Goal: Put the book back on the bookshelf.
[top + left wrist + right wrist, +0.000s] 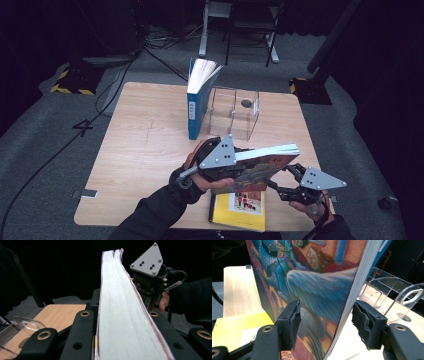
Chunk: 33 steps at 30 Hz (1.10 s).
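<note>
High view gives us the wooden table (140, 150) as our landmark, and we place everything against it. Toward its far edge a blue book (196, 100) stands upright, touching the left side of a clear acrylic rack (235, 112). Above the table's near edge we hold a picture-cover book (265, 162) aloft. Our left gripper (220, 162) is clamped on it, jaws pressed to both sides of the pale page block (120, 315). Our right gripper (324, 325) straddles the cover's lower part with jaws spread, a gap on the page side. Beneath, a yellow book (240, 210) lies flat at the near edge.
</note>
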{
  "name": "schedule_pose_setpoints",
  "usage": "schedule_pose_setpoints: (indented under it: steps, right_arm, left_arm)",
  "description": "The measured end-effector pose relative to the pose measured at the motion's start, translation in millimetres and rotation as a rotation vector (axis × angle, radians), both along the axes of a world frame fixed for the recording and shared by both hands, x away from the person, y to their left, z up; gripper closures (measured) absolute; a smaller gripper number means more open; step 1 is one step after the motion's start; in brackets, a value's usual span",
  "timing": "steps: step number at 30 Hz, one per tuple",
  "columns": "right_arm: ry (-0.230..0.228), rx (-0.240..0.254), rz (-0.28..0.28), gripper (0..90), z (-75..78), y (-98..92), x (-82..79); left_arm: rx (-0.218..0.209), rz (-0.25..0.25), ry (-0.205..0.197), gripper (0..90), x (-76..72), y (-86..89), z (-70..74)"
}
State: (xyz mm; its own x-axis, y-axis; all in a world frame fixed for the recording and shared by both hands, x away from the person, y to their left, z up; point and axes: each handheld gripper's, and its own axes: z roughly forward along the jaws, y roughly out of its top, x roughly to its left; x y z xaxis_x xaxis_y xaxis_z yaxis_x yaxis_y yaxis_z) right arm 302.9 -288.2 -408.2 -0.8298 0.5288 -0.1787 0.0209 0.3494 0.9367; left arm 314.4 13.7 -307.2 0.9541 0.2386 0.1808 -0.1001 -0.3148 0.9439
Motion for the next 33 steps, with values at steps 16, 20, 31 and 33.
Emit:
schedule_pose_setpoints:
  steps: [16,20,31,33]
  right_arm:
    - [0.022,-0.019,-0.073,38.4,-12.5,-4.1,9.8]
    - [0.034,-0.028,-0.089,38.5,-16.9,-4.9,13.0]
    - [0.054,-0.046,-0.09,38.5,-22.2,-2.1,15.2]
    - [0.055,-0.047,-0.092,38.5,-22.3,-2.3,15.4]
  left_arm:
    - [0.004,0.118,-0.015,73.0,19.3,10.6,10.7]
    - [-0.005,0.156,-0.017,73.0,24.0,18.7,13.5]
    - [-0.02,0.307,-0.032,73.1,42.9,39.4,22.7]
    - [-0.024,0.33,-0.026,73.1,47.8,43.3,23.4]
